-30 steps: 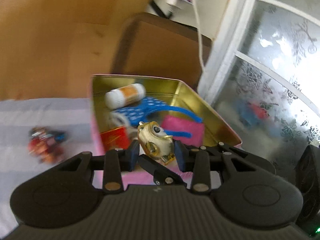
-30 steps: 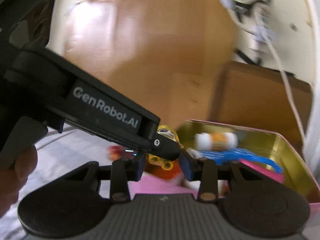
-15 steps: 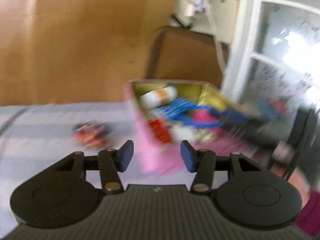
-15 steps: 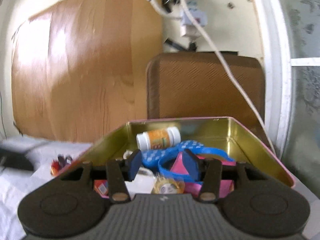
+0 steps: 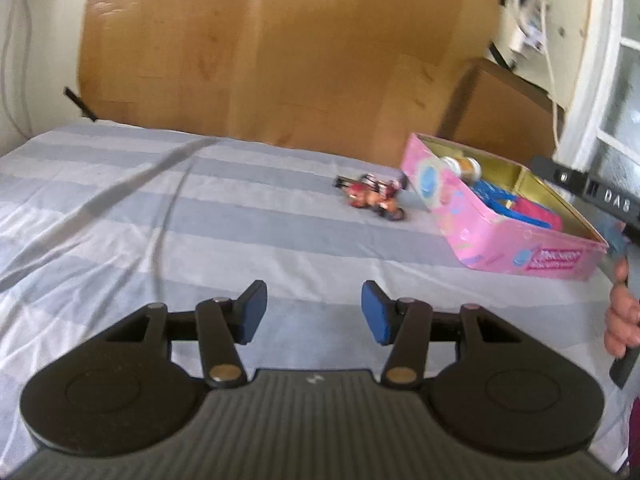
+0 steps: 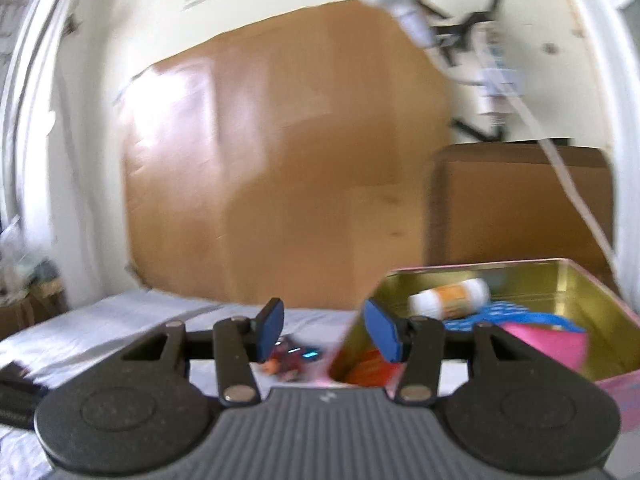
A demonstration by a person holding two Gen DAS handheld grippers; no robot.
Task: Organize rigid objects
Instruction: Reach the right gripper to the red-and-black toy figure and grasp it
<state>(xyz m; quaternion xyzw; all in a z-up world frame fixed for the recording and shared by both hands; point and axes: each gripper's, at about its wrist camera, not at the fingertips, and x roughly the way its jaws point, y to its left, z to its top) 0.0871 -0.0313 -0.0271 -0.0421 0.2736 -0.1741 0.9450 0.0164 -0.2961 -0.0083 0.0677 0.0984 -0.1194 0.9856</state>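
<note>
Pink metal, gold inside: an open tin sits near the right edge of a bed covered by a grey and white striped sheet. Printed writing on the tin's pink side is too blurred to read. Inside lie a white bottle with an orange label, something blue and something pink. A small red toy lies on the sheet just beside the tin's left wall. The left gripper hangs over the sheet, fingers spread, holding nothing. The right gripper, fingers also spread and empty, points at the tin's near corner. Brown cardboard leans against a cream wall behind the bed, with white cables hanging at right.
</note>
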